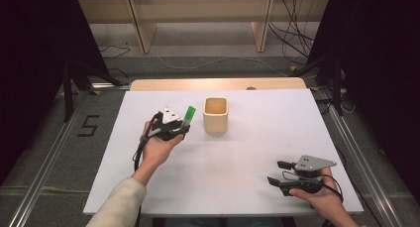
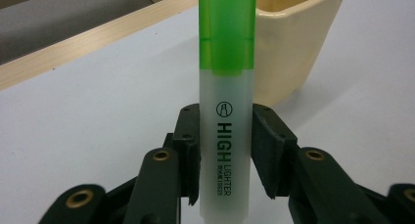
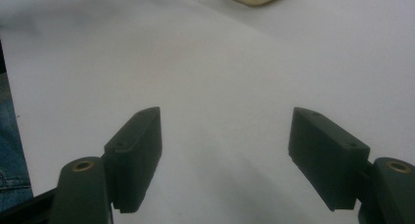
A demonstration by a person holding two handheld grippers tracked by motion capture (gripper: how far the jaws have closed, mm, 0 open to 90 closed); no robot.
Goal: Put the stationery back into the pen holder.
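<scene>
- A white table (image 1: 237, 152) fills the middle of the high view, with a grey floor and loose cables behind it
- A cream square cup (image 1: 215, 115) stands upright just above the centre of the frame
- Left of the cup, the left gripper (image 1: 183, 129) clamps a green highlighter (image 1: 188, 115) by its pale barrel, green cap pointing up toward the cup
- At lower right, the right gripper (image 1: 277, 172) rests low over the table, jaws spread wide with nothing between them

highlighter (image 2: 227, 111) barrel — "HIGH LIGHTER", small print below unreadable | floor (image 1: 99, 119) — "5" marking (image 1: 88, 125)
</scene>
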